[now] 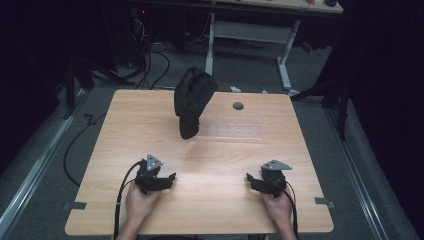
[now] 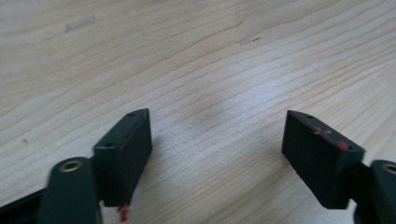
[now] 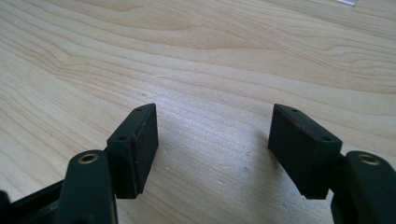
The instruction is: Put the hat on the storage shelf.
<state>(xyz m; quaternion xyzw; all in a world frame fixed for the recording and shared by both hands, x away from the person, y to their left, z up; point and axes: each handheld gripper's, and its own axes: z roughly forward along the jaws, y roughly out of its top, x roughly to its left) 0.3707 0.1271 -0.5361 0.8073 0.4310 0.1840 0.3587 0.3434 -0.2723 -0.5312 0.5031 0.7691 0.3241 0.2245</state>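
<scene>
- Between the jaws of the left gripper (image 2: pixel 217 140), in the left gripper view, lies bare wood grain: the jaws stand wide and hold nothing, their tips low over the surface (image 2: pixel 196 56).
- Between the jaws of the right gripper (image 3: pixel 215 140), in the right gripper view, the same holds: wide apart, empty, pale wood under them.
- Seen from the high view, the left gripper (image 1: pixel 171 177) sits at about 7 o'clock on the surface (image 1: pixel 300 210) and the right gripper (image 1: pixel 249 177) at about 5 o'clock, each held in one hand, jaws turned inward toward one another.
- Well apart from both, at about 12 o'clock, a black cap (image 1: pixel 193 100) stands upright and leans slightly, its crown bunched high and its lower end resting on the wood.
- A small dark round grommet (image 1: pixel 238 106) sits at 1 o'clock, just right of the cap.
- Step in hand, as judged: the start position, before any reach.
- Next move, as judged: both grippers travel toward 12 o'clock, jaws kept wide, and close on the soft fabric from either side; the cloth is likely to sag once lifted.
</scene>
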